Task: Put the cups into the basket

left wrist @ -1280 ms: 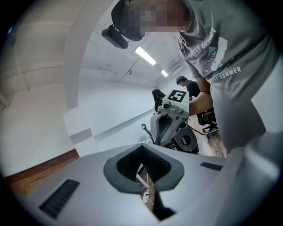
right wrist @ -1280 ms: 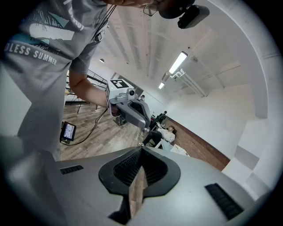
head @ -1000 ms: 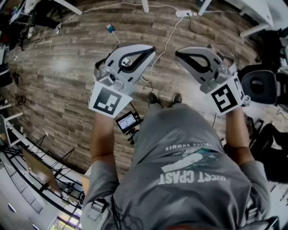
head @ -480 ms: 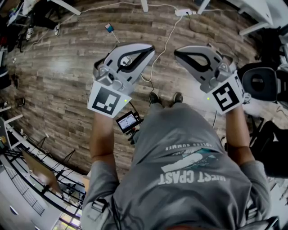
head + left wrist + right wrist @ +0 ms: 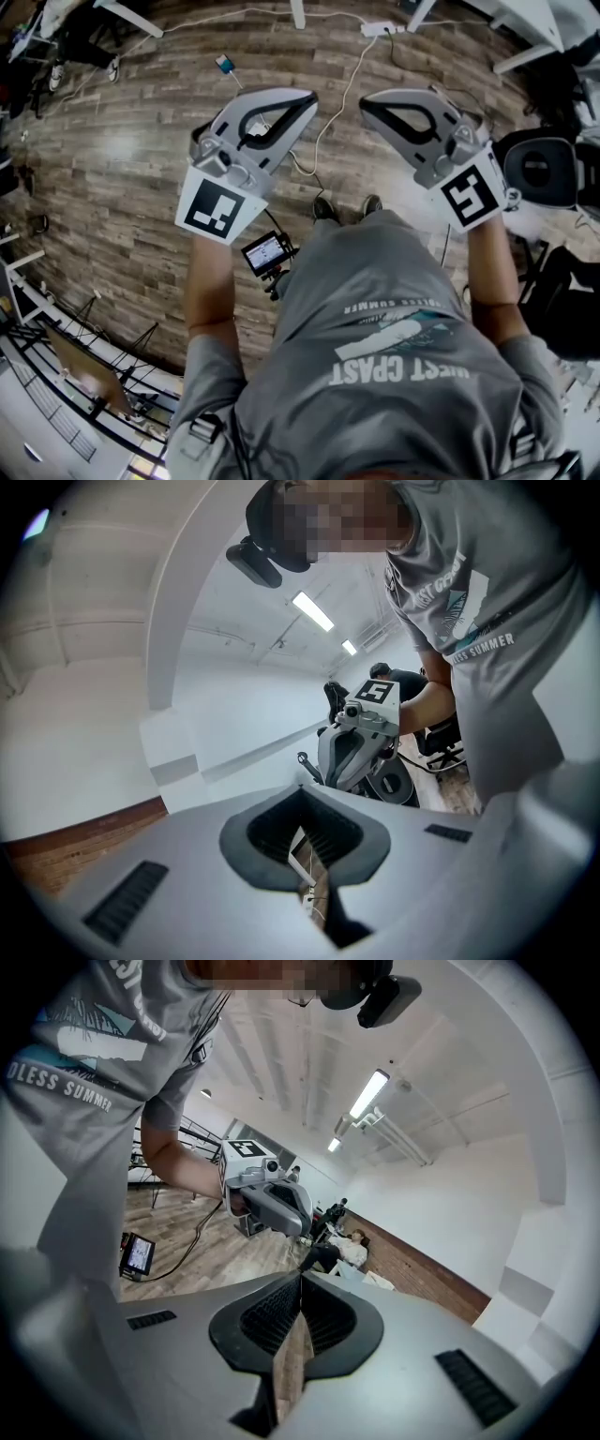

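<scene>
Lab-like workspace, wood-plank floor (image 5: 122, 141), cable (image 5: 349, 80), power strip (image 5: 380, 28), ceiling tube lights (image 5: 367, 1094)

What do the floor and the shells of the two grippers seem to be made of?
Floor: wood or wood-look planks, brown, staggered seams, soft sheen. Left gripper and right gripper: likely moulded plastic, smooth matte grey shells. Their pads look like ribbed black rubber, though that is uncertain.

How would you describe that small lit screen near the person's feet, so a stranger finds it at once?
Start from the plank floor and find the person's shoes near its middle. Just to their left stands a small screen on a dark stand. Its bright face sets it apart from the white cable nearby.
</scene>
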The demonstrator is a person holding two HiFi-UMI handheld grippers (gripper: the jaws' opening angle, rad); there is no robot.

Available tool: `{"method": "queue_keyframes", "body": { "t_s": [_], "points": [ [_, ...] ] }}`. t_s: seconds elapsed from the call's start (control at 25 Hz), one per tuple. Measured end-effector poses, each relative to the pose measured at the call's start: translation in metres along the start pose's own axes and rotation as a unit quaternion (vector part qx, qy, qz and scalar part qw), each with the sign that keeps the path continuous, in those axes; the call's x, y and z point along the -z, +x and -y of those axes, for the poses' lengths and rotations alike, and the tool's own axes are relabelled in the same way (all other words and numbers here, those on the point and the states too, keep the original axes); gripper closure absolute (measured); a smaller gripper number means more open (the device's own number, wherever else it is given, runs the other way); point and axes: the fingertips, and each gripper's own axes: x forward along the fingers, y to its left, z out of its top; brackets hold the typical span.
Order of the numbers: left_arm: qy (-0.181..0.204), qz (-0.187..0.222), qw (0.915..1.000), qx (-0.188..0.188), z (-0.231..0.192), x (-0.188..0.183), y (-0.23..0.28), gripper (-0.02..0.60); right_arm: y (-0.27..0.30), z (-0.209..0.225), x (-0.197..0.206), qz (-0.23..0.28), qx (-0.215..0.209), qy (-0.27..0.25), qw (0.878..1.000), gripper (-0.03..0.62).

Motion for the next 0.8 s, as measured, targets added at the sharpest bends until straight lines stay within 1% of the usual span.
{"method": "queue_keyframes", "body": {
  "t_s": [0.28, 0.52, 0.64, 0.8],
  "points": [
    [-0.001, 0.010, 0.9999, 0.005, -0.001, 0.000, 0.000, 0.583, 0.000, 0.003, -0.005, -0.007, 0.008, -0.001, 1.000, 0.580],
    [0.001, -0.005, 1.0000, 0.000, -0.002, 0.005, -0.010, 0.583, 0.010, -0.001, -0.008, 0.004, 0.004, 0.004, 1.000, 0.580],
    [-0.002, -0.004, 1.0000, -0.006, 0.001, 0.009, -0.012, 0.583, 0.012, -0.004, -0.007, 0.006, 0.000, -0.002, 1.000, 0.580],
    [0.005, -0.009, 0.9999, -0.013, -0.003, 0.013, -0.018, 0.583, 0.021, -0.003, -0.010, 0.020, -0.002, -0.008, 1.000, 0.580]
  ]
}}
